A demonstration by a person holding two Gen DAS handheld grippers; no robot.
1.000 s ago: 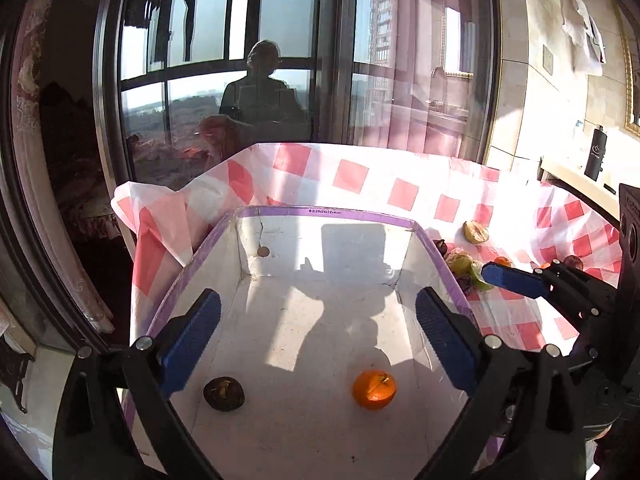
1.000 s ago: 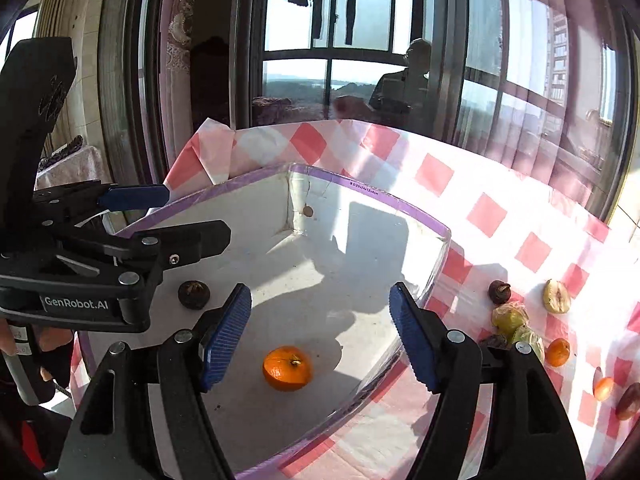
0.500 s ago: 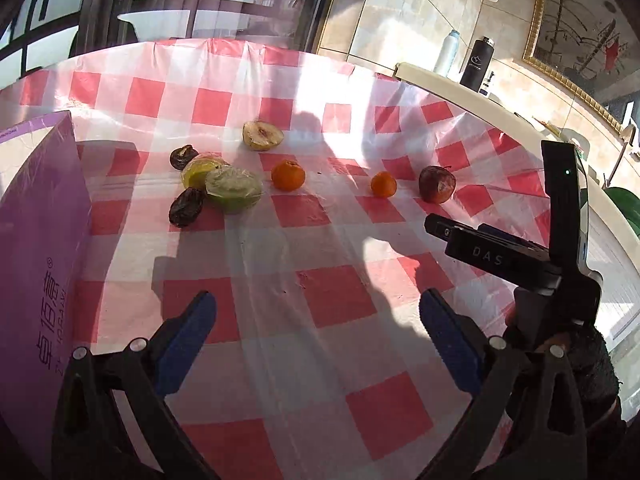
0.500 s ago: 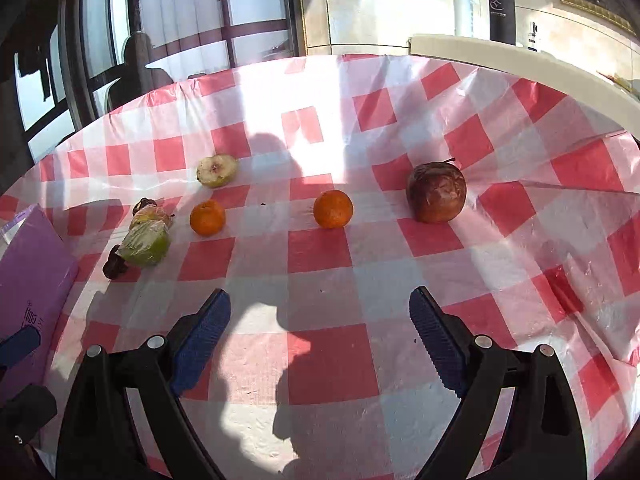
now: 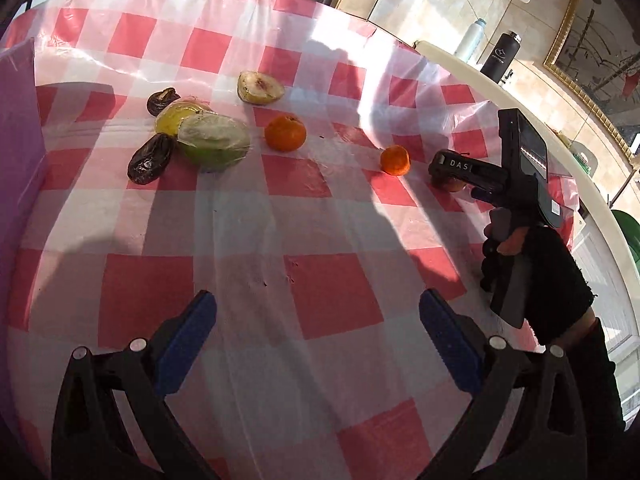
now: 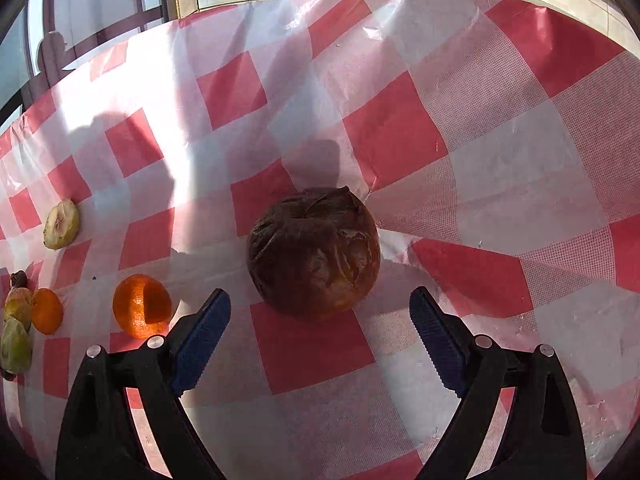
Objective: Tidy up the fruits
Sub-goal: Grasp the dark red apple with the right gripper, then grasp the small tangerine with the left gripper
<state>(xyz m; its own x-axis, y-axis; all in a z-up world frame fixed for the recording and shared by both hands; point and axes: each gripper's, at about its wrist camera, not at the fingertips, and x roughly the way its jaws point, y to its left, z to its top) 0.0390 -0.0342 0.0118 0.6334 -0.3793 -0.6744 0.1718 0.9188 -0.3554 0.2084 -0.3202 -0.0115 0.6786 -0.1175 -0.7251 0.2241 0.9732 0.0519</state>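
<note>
In the right wrist view a dark brown wrinkled apple (image 6: 314, 254) sits on the red-checked tablecloth, just ahead of my open right gripper (image 6: 316, 322). Two oranges (image 6: 142, 306) (image 6: 47, 311) and a cut pale fruit half (image 6: 61, 224) lie to its left. In the left wrist view my left gripper (image 5: 316, 326) is open and empty above bare cloth. Ahead lie a wrapped green fruit (image 5: 214, 141), a yellow fruit (image 5: 172, 118), two dark shrivelled fruits (image 5: 150, 159) (image 5: 162, 100), the cut half (image 5: 260, 87) and the two oranges (image 5: 285, 133) (image 5: 395, 160). The right gripper's body (image 5: 504, 176) hides most of the apple there.
The purple wall of the box (image 5: 18, 128) stands at the left edge of the left wrist view. A cream counter (image 5: 520, 96) with a dark bottle (image 5: 500, 58) and a white bottle (image 5: 471, 40) runs behind the table. The table edge drops off at the right.
Both grippers swung from over the box to the fruits on the cloth. The right gripper has closed in on the dark apple, which now lies just ahead of its open fingers.
</note>
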